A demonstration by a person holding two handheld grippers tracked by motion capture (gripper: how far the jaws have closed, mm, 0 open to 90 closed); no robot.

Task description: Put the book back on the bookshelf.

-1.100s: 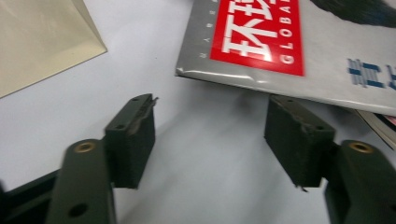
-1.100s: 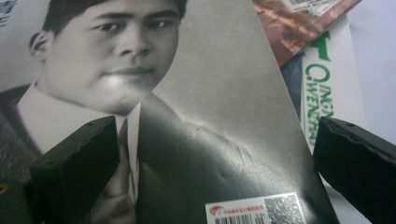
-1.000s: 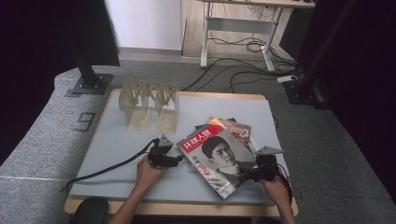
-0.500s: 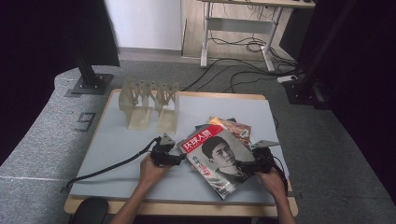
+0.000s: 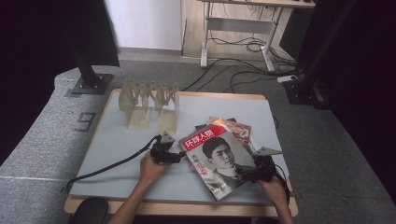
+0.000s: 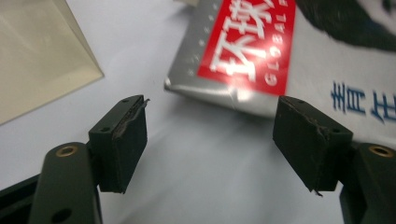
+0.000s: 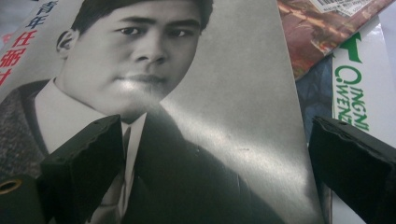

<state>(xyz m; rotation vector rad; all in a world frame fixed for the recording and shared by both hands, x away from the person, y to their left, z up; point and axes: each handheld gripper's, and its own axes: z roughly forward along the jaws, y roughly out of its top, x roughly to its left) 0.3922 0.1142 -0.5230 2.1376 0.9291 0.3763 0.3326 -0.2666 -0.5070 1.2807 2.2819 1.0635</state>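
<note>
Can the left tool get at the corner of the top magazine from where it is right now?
Probably yes. The left tool stands open just short of the top magazine, whose red-titled corner lies ahead of the gap with bare table between, nothing blocking.

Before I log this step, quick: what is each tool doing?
Left tool: open, holding nothing, at the corner of the top magazine.
Right tool: open over the magazine's cover.

Three magazines (image 5: pixel 219 158), one rack (image 5: pixel 148 102)
</note>
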